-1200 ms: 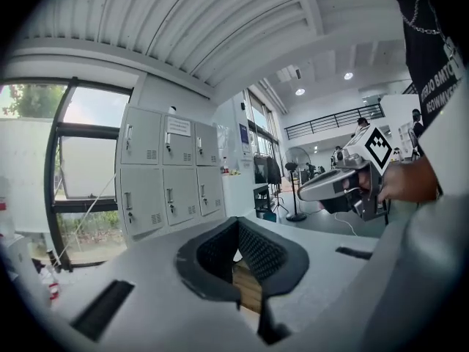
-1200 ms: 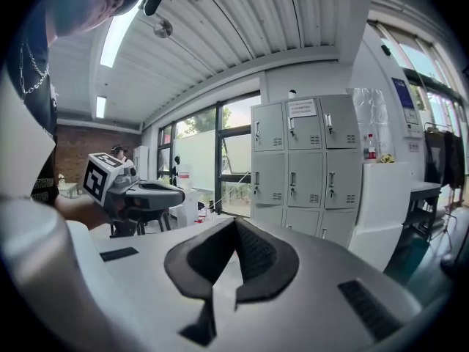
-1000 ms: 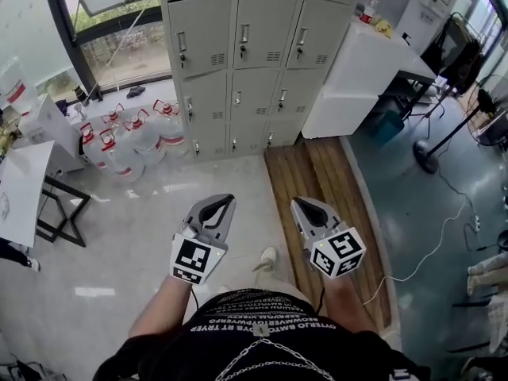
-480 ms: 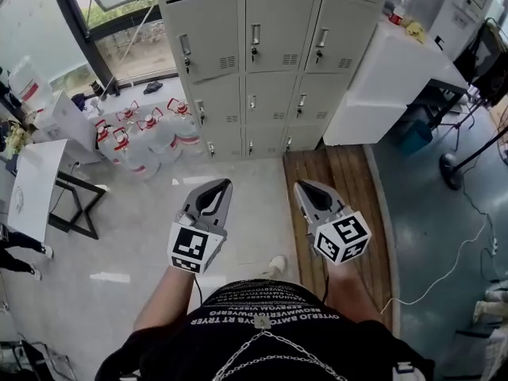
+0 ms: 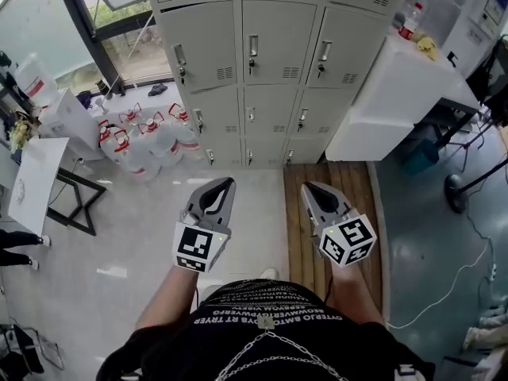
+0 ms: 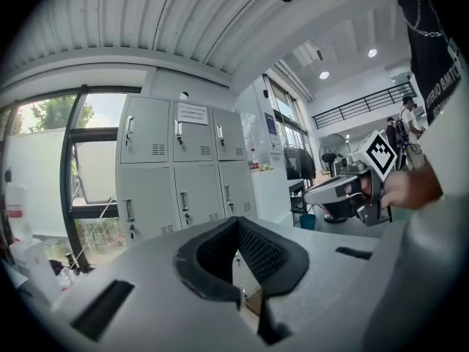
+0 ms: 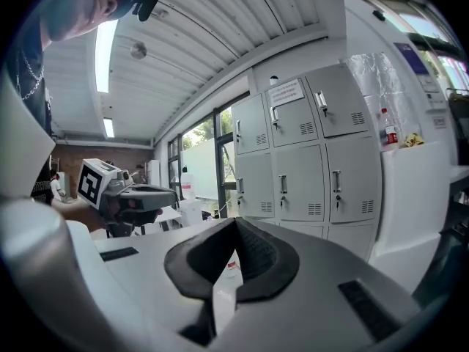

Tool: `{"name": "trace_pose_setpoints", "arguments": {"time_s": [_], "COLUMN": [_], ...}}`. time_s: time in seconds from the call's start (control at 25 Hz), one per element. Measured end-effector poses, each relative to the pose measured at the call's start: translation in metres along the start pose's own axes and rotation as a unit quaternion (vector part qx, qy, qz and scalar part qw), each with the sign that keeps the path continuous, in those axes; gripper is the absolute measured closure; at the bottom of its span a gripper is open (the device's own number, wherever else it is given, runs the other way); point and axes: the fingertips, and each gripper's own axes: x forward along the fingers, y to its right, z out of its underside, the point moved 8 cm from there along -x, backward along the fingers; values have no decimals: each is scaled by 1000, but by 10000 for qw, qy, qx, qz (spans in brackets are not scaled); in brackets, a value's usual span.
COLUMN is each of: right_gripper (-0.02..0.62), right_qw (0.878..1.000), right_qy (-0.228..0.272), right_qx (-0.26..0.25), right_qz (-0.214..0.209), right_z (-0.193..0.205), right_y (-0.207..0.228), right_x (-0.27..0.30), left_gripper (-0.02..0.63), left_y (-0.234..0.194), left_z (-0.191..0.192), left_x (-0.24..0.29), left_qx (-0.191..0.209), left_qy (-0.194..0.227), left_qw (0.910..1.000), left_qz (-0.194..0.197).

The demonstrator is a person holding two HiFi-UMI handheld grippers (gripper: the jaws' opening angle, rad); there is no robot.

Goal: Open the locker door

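A bank of grey lockers (image 5: 262, 62) stands ahead, every door with a small upright handle; the middle door (image 5: 274, 42) is shut. The lockers (image 6: 176, 174) also fill the middle of the left gripper view, and they show as lockers (image 7: 308, 152) in the right gripper view. My left gripper (image 5: 225, 184) is held out over the floor, well short of the lockers, jaws together and empty. My right gripper (image 5: 310, 187) hangs beside it over the wooden boards, also shut on nothing. Each gripper view shows the other gripper off to the side.
Several water jugs (image 5: 147, 137) stand on the floor left of the lockers. A white counter (image 5: 397, 94) with a bottle (image 5: 409, 21) adjoins them on the right. A white table (image 5: 32, 181) is at the left, wooden boards (image 5: 341, 177) ahead, a fan stand (image 5: 456, 185) at right.
The person has walked toward the lockers, which now sit larger and more centred. Both grippers travelled along, still side by side and shut.
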Motion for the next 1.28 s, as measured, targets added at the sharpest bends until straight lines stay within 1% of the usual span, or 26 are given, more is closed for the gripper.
{"name": "trace_pose_setpoints", "arguments": {"time_s": [0.12,0.2,0.36,0.52,0.72,0.84,1.0,1.12,1.28], "right_gripper": [598,598,598,598,600,600,599,598,599], "right_qw": [9999,9997,9993,9987,9982,9988,9993,9994,9990], "right_qy": [33,71,101,57,21,31,0,-38,-124], "right_qx": [-21,-17,104,195,251,292,309,308,378], "right_qz": [-134,-220,-344,-469,-538,-387,-223,-178,-181], "right_z": [-3,-5,0,8,12,13,16,16,12], "right_y": [18,28,43,45,48,58,67,71,81], "right_x": [1,2,4,8,10,8,12,23,51], "left_gripper": [607,607,607,607,607,607,607,607,607], "left_y": [7,12,22,22,23,23,18,10,-11], "left_z": [-8,-10,-7,-5,-3,1,1,2,11], "left_x": [12,17,21,21,25,35,53,64,83], "left_qx": [65,129,254,210,139,137,152,143,90], "left_qy": [61,15,-168,-241,-290,-307,-170,-116,-201], "left_qw": [9997,9994,9986,9980,9984,9989,9996,9998,9997], "left_qz": [-221,-329,-440,-549,-466,-333,-167,-48,45]}}
